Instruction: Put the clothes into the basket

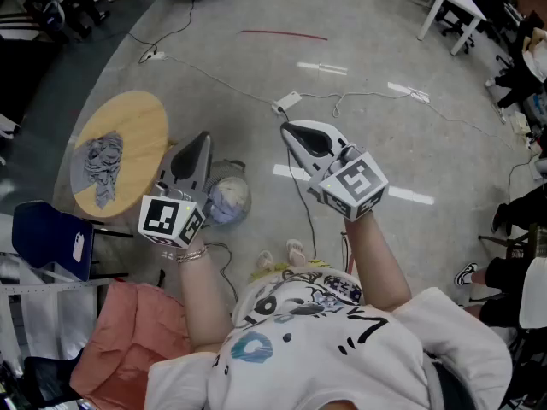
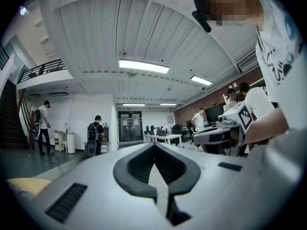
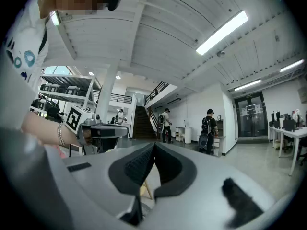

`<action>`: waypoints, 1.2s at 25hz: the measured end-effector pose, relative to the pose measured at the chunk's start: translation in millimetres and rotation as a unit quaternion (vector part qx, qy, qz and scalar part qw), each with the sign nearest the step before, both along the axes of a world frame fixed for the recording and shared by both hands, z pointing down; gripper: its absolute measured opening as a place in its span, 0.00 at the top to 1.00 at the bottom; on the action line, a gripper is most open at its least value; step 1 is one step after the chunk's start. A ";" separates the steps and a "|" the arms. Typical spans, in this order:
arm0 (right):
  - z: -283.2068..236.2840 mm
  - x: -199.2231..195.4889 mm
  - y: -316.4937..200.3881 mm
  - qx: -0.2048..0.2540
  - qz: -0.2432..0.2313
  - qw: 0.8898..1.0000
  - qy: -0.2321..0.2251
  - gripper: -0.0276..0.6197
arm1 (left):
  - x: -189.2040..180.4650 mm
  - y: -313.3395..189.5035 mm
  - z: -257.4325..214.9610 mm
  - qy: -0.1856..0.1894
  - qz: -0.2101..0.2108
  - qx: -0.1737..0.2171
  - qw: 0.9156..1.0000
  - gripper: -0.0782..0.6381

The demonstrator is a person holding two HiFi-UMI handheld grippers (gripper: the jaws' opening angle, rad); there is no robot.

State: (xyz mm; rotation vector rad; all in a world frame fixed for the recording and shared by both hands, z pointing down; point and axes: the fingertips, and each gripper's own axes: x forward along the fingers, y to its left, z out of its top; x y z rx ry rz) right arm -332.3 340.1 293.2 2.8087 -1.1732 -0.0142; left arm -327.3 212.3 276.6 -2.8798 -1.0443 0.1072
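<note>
- Tongs first: the left gripper point(image 1: 203, 137) and the right gripper point(image 1: 287, 128) are both clenched tip to tip with nothing between them, held level out in front of the person, well above the floor.
- Target now: a grey garment point(image 1: 101, 165) lies crumpled on the round wooden table point(image 1: 137, 118), off to the left of the left gripper and well apart from it.
- It looks light, soft and floppy. It should drape and trail once lifted, so a pinch on a raised fold near the middle of the heap seems the best hold.
- The basket point(image 1: 229, 200) stands on the floor just right of the left gripper. Pale cloth seems to sit in it already.
- Near left, a pink cloth point(image 1: 128, 331) is spread low beside the person. What it rests on I cannot tell.
- Underfoot is smooth grey floor point(image 1: 385, 84), crossed by loose cables point(image 1: 214, 79) running to a power strip point(image 1: 287, 102), a likely snag for a hanging sleeve.
- Around all this is a big open workroom, with a blue chair point(image 1: 47, 233) at the left and white desks point(image 1: 449, 7) far right.
</note>
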 end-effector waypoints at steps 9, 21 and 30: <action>1.7 5.5 15.2 0.004 -0.010 1.000 0.002 0.91 | 4.6 14.8 1.8 0.001 -0.009 0.004 1.000 0.88; 8.2 44.1 41.0 0.013 0.009 1.000 0.001 0.91 | 35.3 14.1 10.2 -0.007 -0.027 0.008 1.000 0.88; 11.5 137.5 15.9 0.007 0.000 1.000 -0.006 0.91 | 128.2 4.6 15.8 -0.015 -0.017 0.014 1.000 0.88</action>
